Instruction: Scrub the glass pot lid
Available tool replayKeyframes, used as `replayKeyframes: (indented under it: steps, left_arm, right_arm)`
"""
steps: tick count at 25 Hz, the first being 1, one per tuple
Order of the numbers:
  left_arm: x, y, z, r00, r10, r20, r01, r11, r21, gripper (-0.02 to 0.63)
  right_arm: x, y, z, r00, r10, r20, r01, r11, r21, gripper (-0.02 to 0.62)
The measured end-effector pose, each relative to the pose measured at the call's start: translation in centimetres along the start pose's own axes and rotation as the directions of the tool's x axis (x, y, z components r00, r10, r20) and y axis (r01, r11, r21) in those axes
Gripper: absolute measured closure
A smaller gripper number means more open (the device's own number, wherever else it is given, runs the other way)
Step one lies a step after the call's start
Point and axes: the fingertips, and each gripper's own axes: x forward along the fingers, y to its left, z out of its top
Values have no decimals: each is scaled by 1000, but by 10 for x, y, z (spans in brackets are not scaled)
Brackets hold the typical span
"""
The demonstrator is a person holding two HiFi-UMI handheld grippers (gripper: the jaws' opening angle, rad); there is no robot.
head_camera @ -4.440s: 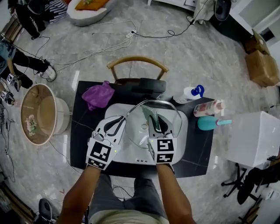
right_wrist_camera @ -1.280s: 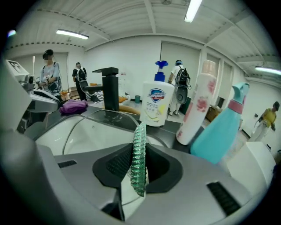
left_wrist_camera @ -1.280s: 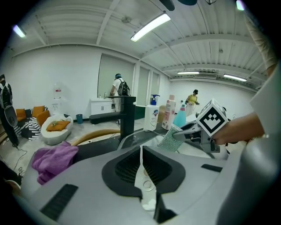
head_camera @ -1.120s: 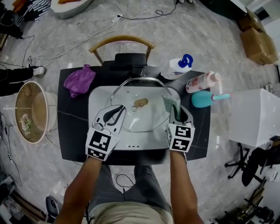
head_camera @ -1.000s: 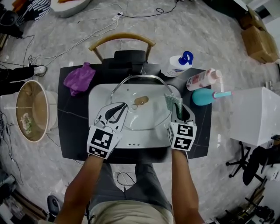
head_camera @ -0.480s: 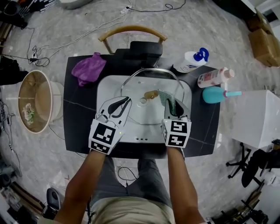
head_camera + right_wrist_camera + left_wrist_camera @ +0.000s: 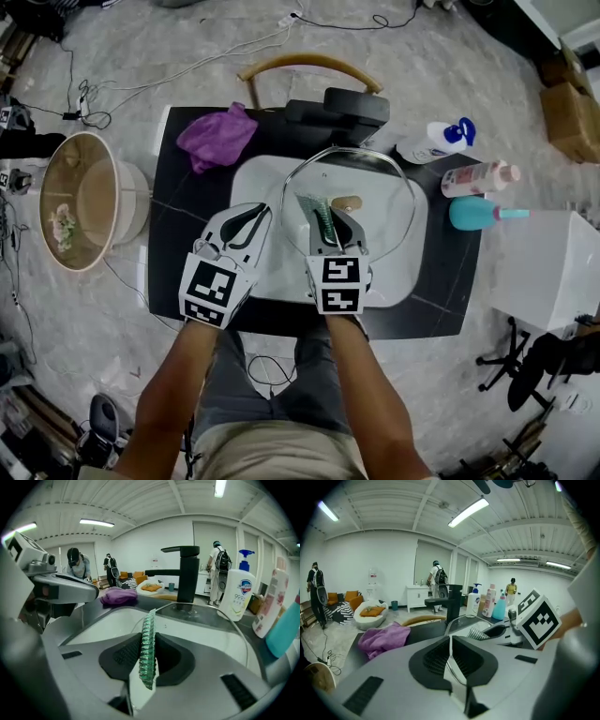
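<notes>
Over the white sink [image 7: 251,178], the glass pot lid [image 7: 375,220] is pinched by the left tongs [image 7: 255,212], a green scrubber [image 7: 317,208] by the right tongs [image 7: 330,231]; scrubbing is judged unfinished.

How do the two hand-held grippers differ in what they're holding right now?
The left hand-held gripper pinches the glass pot lid's thin metal rim; the right hand-held gripper pinches a ridged green scrub pad, held on edge. The left sits at the lid's left edge; the right reaches over its glass. Both are shut.

Faucet [image 7: 337,104] close behind lid [image 7: 382,225] — bottles [image 7: 478,176] crowd right.
</notes>
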Motion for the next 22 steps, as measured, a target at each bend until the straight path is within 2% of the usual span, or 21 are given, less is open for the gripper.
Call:
replayKeyframes:
  steps: [9, 13, 16, 22]
  left_arm:
    - [-13, 10, -9, 1000, 23, -5, -23, 1000, -12, 575]
    - [-2, 6, -4, 1000, 13, 6, -13, 1000, 2, 575]
    - [-4, 1, -4, 1000, -10, -14, 11, 999, 45, 575]
    - [2, -12, -4, 999, -37, -31, 39, 997, 67, 575]
  right_arm:
    - [3, 21, -4, 1000, 25, -11, -25, 1000, -11, 509]
    - [4, 8, -1, 1000, 19, -8, -19, 999, -29, 509]
    - [1, 6, -4, 1000, 10, -5, -10, 999, -32, 509]
    - [-15, -21, -33, 998, -42, -43, 43, 999, 3, 509]
